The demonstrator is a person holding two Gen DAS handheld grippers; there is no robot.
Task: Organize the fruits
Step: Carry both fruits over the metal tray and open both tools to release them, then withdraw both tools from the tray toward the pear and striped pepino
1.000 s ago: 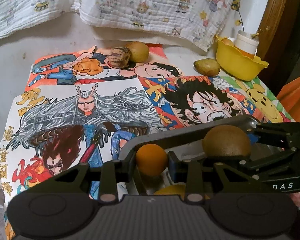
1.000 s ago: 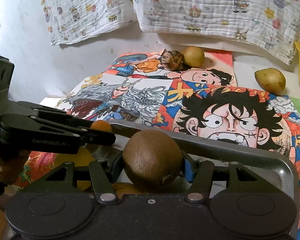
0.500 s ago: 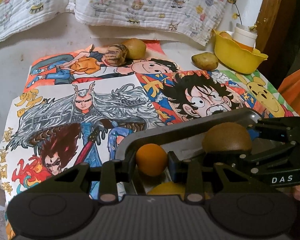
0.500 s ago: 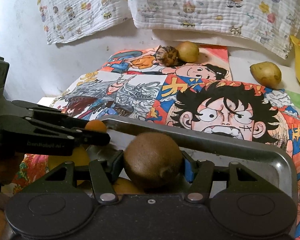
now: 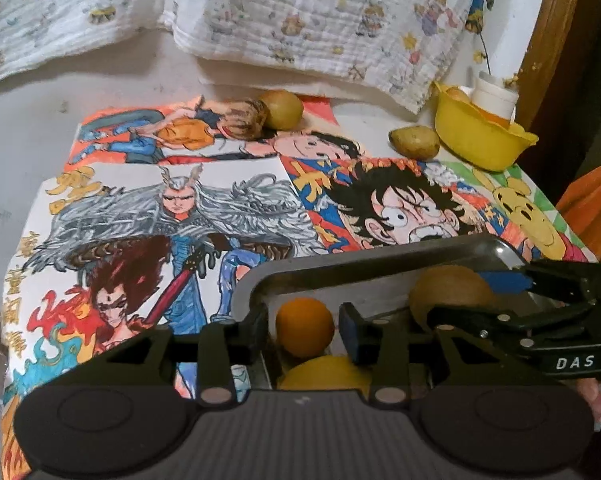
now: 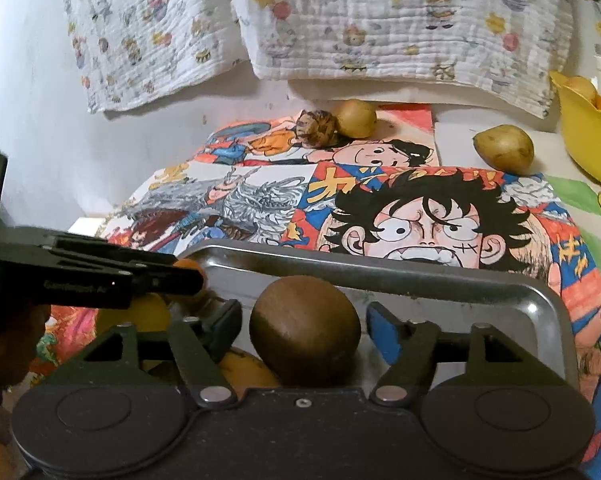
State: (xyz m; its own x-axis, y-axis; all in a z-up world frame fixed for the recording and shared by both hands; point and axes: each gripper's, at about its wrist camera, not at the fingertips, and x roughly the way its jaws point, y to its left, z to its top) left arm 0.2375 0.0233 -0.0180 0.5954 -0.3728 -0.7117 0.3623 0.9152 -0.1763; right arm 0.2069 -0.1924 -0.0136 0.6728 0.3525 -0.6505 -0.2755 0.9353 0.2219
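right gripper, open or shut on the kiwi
Open. In the right wrist view the right gripper has visible gaps between each finger and the kiwi, which sits in the metal tray.

Kiwi (image 6: 304,328) & orange (image 5: 304,326) in tray (image 6: 380,276), near edge; bowl (image 5: 476,140) far right.

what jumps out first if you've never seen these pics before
The loud hand-drawn cartoon posters covering the table grab the eye first. Next, at the near edge, a metal tray where the right gripper brackets a brown kiwi and the left gripper brackets a small orange, each with a visible gap. Far right, a yellow bowl stands beside a loose potato-like fruit.
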